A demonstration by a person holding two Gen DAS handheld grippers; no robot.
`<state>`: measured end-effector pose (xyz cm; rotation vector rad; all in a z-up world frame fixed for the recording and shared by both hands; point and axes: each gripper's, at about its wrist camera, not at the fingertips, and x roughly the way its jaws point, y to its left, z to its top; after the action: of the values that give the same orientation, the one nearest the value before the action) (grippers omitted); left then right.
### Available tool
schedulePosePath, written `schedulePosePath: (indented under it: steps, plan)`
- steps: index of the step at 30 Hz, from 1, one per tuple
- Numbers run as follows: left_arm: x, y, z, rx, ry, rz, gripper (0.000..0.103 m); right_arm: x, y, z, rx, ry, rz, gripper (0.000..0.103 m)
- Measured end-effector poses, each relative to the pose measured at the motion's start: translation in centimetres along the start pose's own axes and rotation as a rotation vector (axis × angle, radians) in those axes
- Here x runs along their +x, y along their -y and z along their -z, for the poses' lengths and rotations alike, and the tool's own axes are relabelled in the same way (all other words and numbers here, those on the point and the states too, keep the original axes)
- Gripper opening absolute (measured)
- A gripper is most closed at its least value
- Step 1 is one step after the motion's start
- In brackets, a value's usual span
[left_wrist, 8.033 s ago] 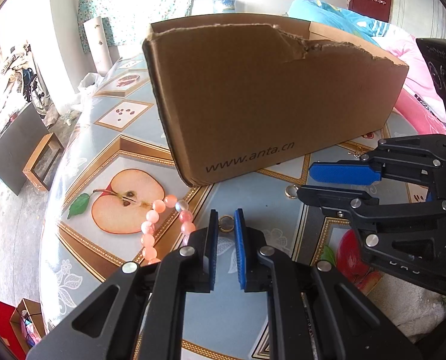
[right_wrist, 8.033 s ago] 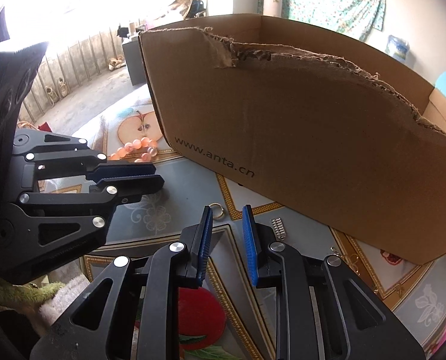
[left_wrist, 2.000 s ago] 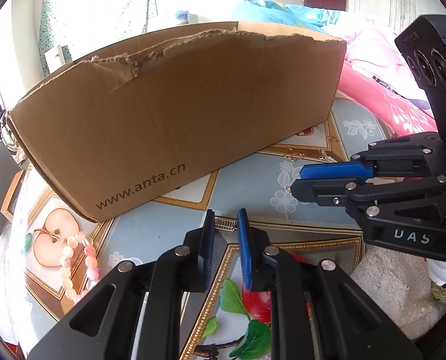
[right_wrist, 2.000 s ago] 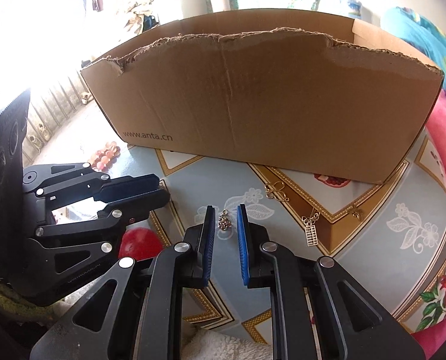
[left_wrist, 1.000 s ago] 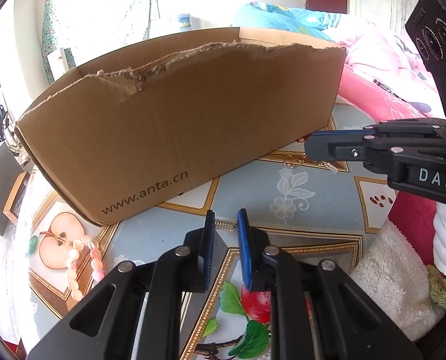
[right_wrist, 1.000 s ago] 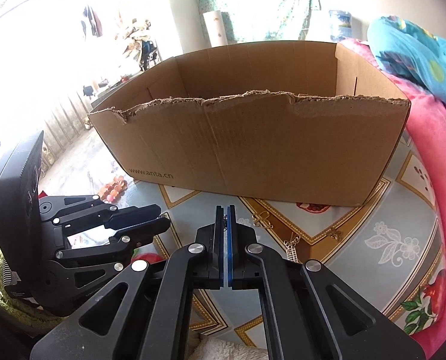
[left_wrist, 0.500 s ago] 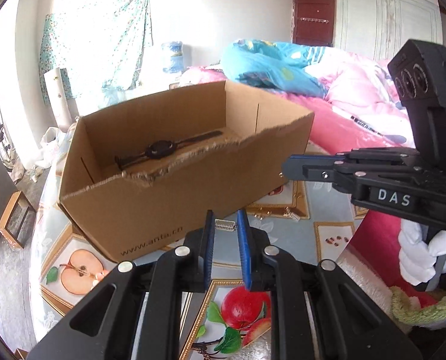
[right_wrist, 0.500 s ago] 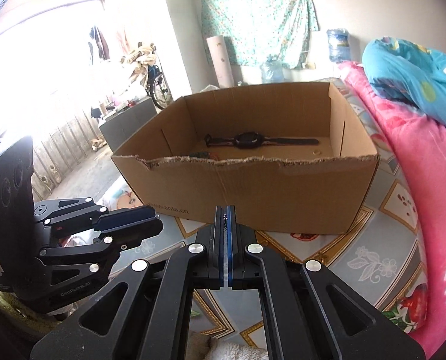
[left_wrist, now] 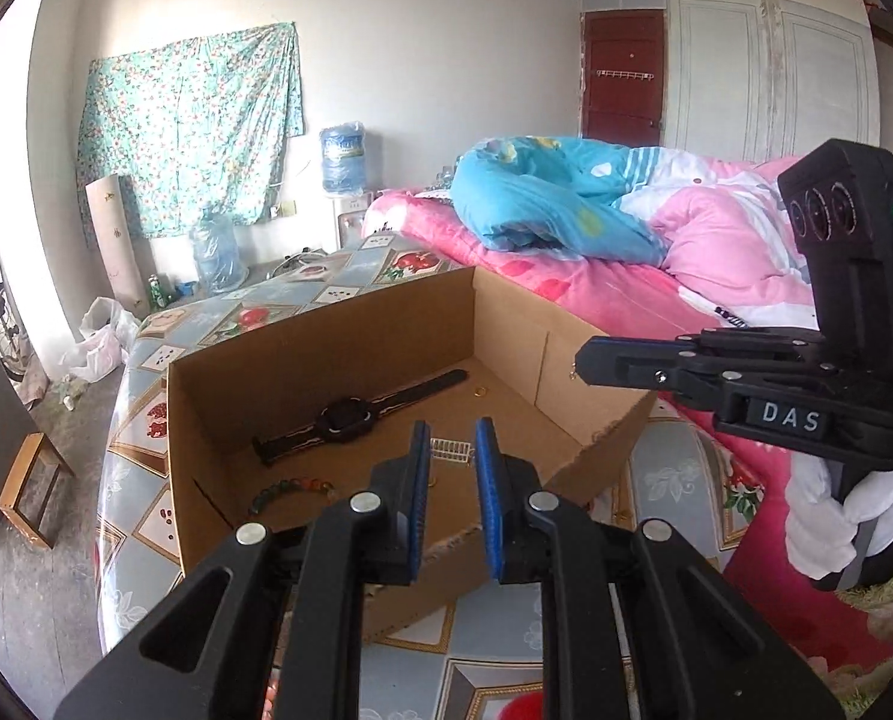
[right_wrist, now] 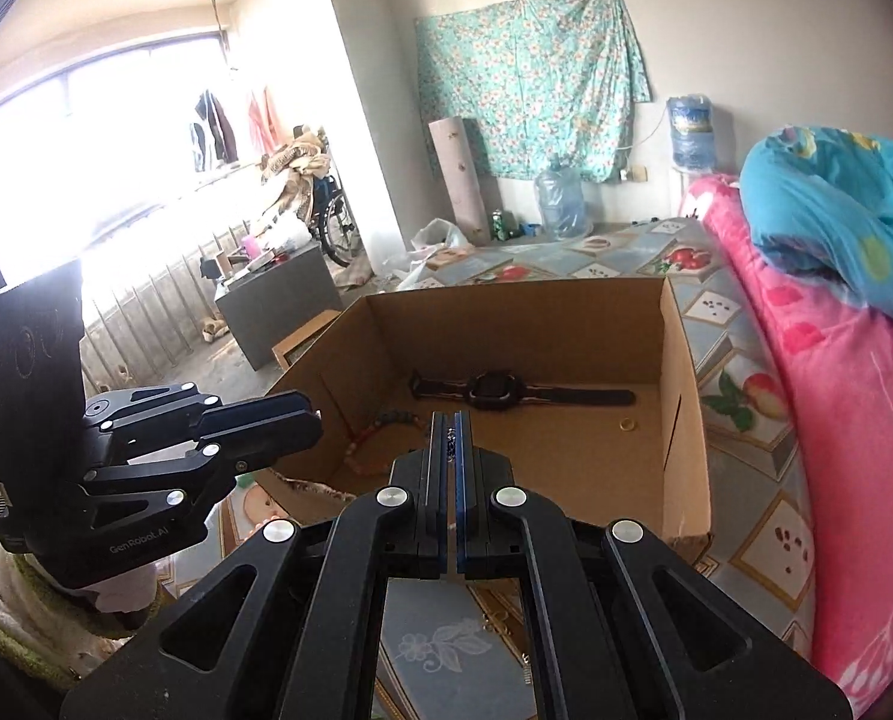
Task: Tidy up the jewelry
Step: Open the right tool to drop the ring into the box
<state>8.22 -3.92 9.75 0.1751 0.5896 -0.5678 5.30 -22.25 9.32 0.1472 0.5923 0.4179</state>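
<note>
Left gripper (left_wrist: 452,459) above the cardboard box's (left_wrist: 350,354) torn near edge, jaws clamped on a small ladder-like trinket (left_wrist: 451,450). Right gripper (right_wrist: 449,441) over open box floor, jaws pinched on a tiny charm (right_wrist: 449,443); watch (right_wrist: 494,391) beyond.

Both wrist views above cardboard box (left_wrist: 350,360)
</note>
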Motion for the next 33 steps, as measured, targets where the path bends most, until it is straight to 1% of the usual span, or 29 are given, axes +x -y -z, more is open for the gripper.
schedulePosePath:
  steps: [2, 4, 5, 6, 9, 12, 14, 17, 18, 19, 22, 25, 33]
  plan:
    - [1.8, -1.0, -0.7, -0.018, -0.05, -0.006, 0.015, 1.4, 0.9, -1.0, 0.019, -0.032, -0.015, 0.0]
    - [3.7, -2.1, -1.0, -0.035, -0.113, -0.015, 0.015, 3.2, 1.8, -2.1, 0.042, -0.094, -0.053, 0.0]
    - [4.7, -2.6, -1.2, -0.049, -0.143, -0.015, 0.015, 4.2, 2.4, -2.5, 0.062, -0.118, -0.056, 0.0]
    - [5.7, -2.9, -1.3, -0.064, -0.17, -0.008, 0.015, 5.3, 2.8, -3.0, 0.074, -0.155, -0.068, 0.0]
    - [8.1, -4.0, -1.3, -0.103, -0.246, 0.01, 0.015, 8.0, 4.1, -3.8, 0.114, -0.244, -0.071, 0.0]
    - [9.3, -4.2, -1.2, -0.121, -0.288, 0.009, 0.015, 10.3, 4.9, -4.0, 0.133, -0.321, -0.048, 0.0]
    - [9.8, -4.2, -1.0, -0.125, -0.304, -0.004, 0.015, 11.3, 5.1, -3.9, 0.132, -0.349, -0.034, 0.0]
    - [10.2, -4.4, -1.0, -0.141, -0.312, -0.015, 0.015, 12.2, 5.3, -3.9, 0.13, -0.377, -0.014, 0.003]
    - [10.3, -4.4, -1.0, -0.142, -0.313, -0.022, 0.015, 12.3, 5.5, -3.9, 0.139, -0.383, -0.022, 0.003]
    - [10.3, -4.5, -1.0, -0.146, -0.313, -0.026, 0.015, 12.2, 5.7, -3.9, 0.148, -0.382, -0.032, 0.004]
    - [10.1, -4.9, -0.9, -0.169, -0.31, -0.033, 0.017, 12.1, 5.8, -4.1, 0.151, -0.374, -0.03, 0.005]
    - [9.9, -5.1, -1.2, -0.173, -0.287, -0.031, 0.019, 12.1, 5.8, -4.2, 0.148, -0.371, -0.024, 0.005]
    - [8.2, -5.7, -1.4, -0.19, -0.237, -0.052, 0.021, 10.6, 6.1, -4.3, 0.17, -0.312, -0.03, 0.007]
